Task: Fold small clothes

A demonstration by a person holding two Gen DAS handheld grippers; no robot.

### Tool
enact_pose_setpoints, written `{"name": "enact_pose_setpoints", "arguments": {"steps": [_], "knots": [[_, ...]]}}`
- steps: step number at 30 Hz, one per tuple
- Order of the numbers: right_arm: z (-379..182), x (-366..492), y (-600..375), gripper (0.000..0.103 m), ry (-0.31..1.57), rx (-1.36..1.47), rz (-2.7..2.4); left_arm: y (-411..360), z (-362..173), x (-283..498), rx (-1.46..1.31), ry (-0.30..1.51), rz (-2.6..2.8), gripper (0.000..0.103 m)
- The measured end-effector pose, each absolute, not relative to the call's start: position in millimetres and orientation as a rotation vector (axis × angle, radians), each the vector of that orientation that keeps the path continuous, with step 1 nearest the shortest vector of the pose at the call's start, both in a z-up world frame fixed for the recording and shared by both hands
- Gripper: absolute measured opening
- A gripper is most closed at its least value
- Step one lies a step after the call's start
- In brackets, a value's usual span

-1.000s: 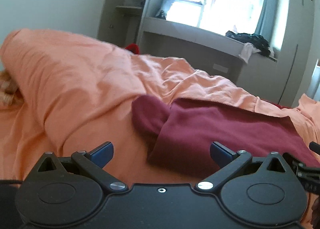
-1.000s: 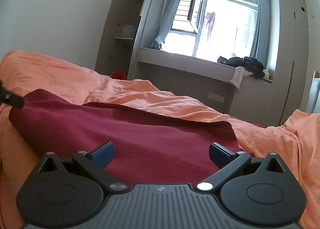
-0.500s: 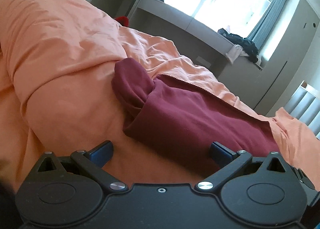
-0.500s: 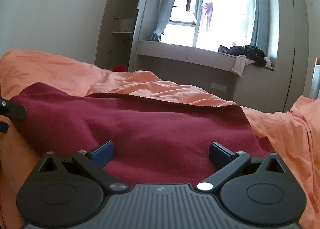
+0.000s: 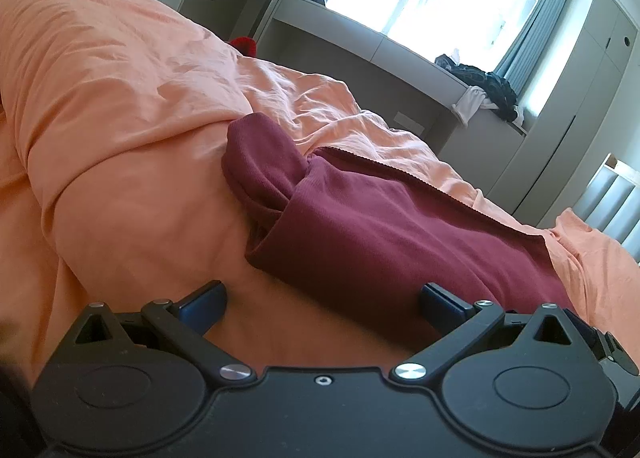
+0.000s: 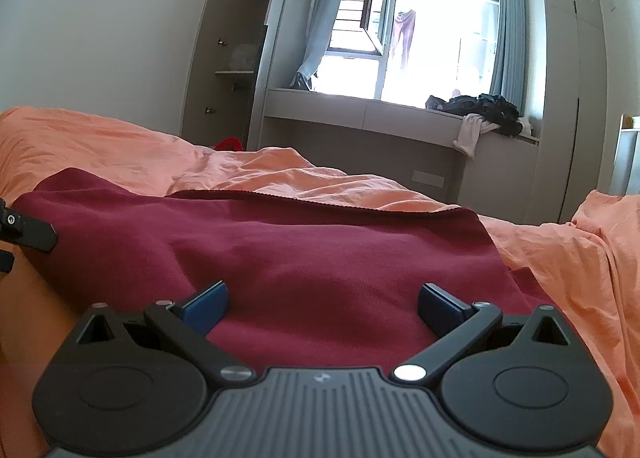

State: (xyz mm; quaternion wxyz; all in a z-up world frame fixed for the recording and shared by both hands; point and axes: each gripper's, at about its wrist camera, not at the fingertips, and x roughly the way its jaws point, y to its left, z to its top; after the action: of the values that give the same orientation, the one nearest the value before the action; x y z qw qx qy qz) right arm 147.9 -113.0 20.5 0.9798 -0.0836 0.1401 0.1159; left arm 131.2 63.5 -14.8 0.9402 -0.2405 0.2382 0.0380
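Just ahead of right gripper, maroon garment, fingers spread

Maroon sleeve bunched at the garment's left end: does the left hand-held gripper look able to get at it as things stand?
Probably yes. The left hand-held gripper is open and empty, and only bare orange bedding lies between it and the maroon sleeve. Nothing covers the sleeve, though its inner end is tucked under the garment's body.

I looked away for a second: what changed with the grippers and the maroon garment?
The left gripper tilted and shifted toward the maroon garment's bunched sleeve end; the right gripper eased slightly forward over it. Nothing was grasped or released. Both grippers stay open, and the garment lies unchanged on the orange bedding.
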Motion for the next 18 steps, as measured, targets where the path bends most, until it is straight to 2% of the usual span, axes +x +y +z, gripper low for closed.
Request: {"name": "enact_pose_setpoints", "arguments": {"steps": [18], "knots": [[24.2, 152.0, -100.2, 0.103, 0.249, -0.202, 0.246, 64.4, 0.3, 155.6, -0.554, 0.505, 0.092, 0.103]]}}
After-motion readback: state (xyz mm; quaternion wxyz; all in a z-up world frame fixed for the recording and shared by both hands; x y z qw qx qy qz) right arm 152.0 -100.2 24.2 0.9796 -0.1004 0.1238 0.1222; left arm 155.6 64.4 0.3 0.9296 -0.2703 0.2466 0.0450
